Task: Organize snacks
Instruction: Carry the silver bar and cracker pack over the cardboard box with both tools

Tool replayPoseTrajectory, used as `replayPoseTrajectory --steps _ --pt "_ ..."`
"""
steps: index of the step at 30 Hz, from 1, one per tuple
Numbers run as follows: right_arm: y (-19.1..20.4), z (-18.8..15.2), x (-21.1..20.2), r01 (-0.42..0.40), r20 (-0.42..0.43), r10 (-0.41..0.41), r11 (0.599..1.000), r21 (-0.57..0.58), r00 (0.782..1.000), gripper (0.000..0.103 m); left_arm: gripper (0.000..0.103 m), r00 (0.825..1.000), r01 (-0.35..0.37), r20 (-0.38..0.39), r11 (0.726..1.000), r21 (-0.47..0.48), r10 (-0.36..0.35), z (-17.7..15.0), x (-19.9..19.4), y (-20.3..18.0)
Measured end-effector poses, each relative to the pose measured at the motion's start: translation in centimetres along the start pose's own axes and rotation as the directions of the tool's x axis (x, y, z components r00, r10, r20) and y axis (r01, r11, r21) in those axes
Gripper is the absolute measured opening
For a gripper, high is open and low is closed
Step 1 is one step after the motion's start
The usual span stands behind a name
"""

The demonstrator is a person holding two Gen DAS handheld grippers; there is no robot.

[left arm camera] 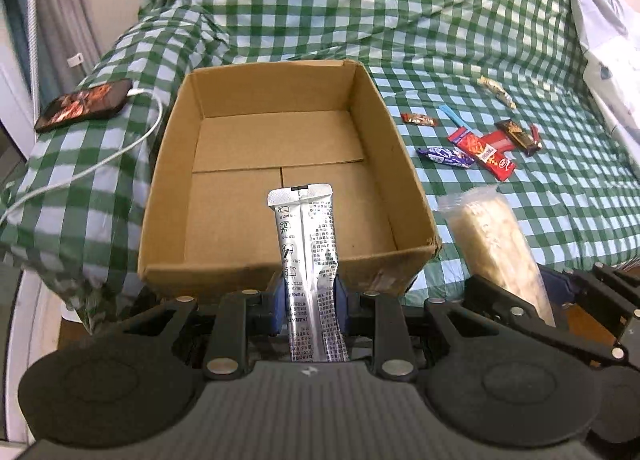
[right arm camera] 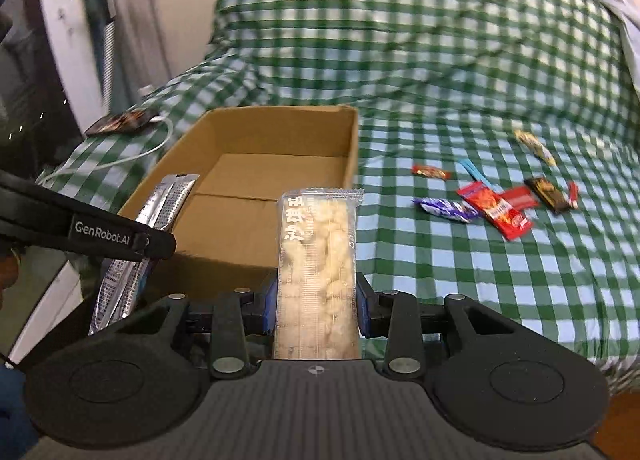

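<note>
Cardboard box [left arm camera: 288, 164] sitting open on the green-and-white checked bedspread [left arm camera: 500, 244], its near wall just beyond both grippers and its floor bare, nothing lying inside. To the box's left a phone [left arm camera: 82, 105] is lying near the bed's edge with a white charging cable [left arm camera: 132, 140] trailing off it toward the bed's near corner; that side is looking tight. To the right the spread is lying flat and open, with free cloth between the box wall and a loose scatter of snacks: a red packet [left arm camera: 482, 154], a purple-and-white wrapped candy [left arm camera: 444, 156], a small brown-red bar [left arm camera: 419, 119], a blue stick [left arm camera: 454, 118], a dark wrapper [left arm camera: 518, 136] and a pale gold-striped candy [left arm camera: 498, 91] farthest back, well apart from the box.

The left gripper [left arm camera: 310, 296] is clamping a silver sachet [left arm camera: 308, 244] between its blue pads, jaws narrow, the sachet standing up with its top end over the box's near part. The right gripper [right arm camera: 316, 310] is gripping a clear pack of pale puffed rice cake [right arm camera: 318, 260], jaws a little wider, the pack's top reaching over the box's near right corner. The two grippers are hanging side by side, close together.
</note>
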State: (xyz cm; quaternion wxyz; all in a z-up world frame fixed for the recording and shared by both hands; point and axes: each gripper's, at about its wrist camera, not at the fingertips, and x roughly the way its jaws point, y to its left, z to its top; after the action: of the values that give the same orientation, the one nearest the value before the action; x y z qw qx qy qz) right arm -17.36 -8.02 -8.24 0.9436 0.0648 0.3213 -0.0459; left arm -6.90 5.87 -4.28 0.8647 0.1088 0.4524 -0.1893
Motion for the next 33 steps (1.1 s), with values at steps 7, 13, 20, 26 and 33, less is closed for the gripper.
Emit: replayPoseTrajectory --steps 7,13,20,26,33 --pt "2.8 -0.2 -1.7 0.035 0.018 -0.034 0.997 -0.073 0.999 0.039 0.028 0.997 0.049 0.054 0.998 -0.041 -0.047 -1.3 -2.0 2.0" --pt "4.0 -0.4 -2.2 0.058 0.015 -0.056 0.994 -0.089 0.998 0.039 0.028 0.995 0.071 0.076 0.996 -0.061 -0.066 -2.2 -2.8 2.9" --pt "5.4 -0.4 -2.3 0.065 0.014 -0.064 0.989 -0.134 0.998 0.039 0.028 0.994 0.081 0.085 0.994 -0.080 -0.074 -2.6 -3.2 3.8" --pt "5.7 -0.4 -2.1 0.067 0.015 -0.066 0.989 -0.130 0.998 0.039 0.028 0.993 0.084 0.086 0.993 -0.081 -0.077 -2.7 -3.2 3.8" --pt "5.6 -0.7 -1.8 0.061 0.002 -0.061 0.990 -0.128 0.998 0.039 0.028 0.994 0.082 0.074 0.993 -0.085 -0.076 -2.8 -3.0 3.8"
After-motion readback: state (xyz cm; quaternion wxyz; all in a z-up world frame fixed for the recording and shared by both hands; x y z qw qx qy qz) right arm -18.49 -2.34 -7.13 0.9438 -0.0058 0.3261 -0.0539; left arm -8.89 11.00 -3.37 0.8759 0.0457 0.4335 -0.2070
